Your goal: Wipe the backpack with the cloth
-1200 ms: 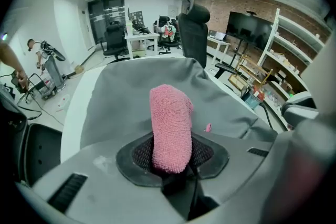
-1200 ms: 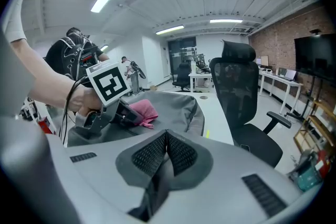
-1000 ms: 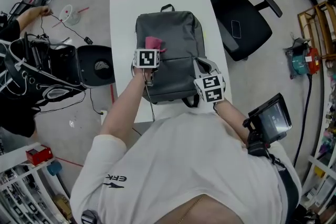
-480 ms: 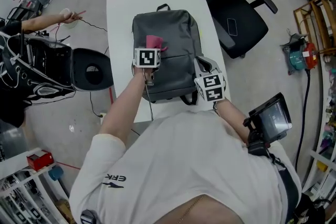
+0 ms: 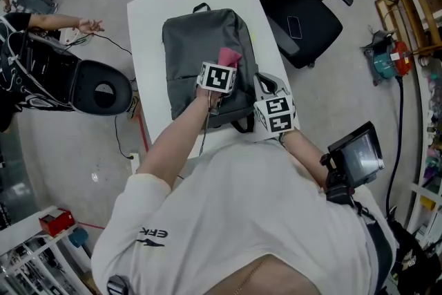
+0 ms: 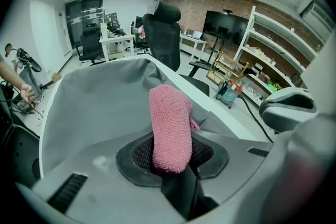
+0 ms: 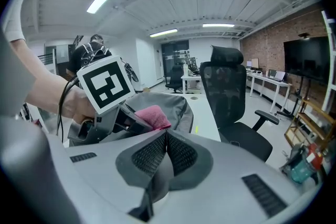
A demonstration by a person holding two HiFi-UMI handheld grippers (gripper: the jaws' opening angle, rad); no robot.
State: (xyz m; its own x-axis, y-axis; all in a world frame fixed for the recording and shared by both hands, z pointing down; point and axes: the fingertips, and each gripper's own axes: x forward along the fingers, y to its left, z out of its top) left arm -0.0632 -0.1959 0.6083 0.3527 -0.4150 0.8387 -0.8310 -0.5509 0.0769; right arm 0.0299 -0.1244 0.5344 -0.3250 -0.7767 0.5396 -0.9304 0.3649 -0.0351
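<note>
— Left side?
— I am holding the left gripper [image 6: 171,157] over the backpack's [image 5: 197,45] near right part. Its fingers are clamping a folded pink cloth [image 6: 169,123], which is sticking out past the tips. I cannot tell whether it is touching the grey fabric.
— Right side?
— The right gripper [image 7: 166,139] is sitting at the backpack's near right corner, fingers pressed together on nothing. The backpack is lying flat on the white worktop [image 5: 141,24], handle pointing away from me. A black office chair [image 5: 298,7] is standing to the backpack's right.
</note>
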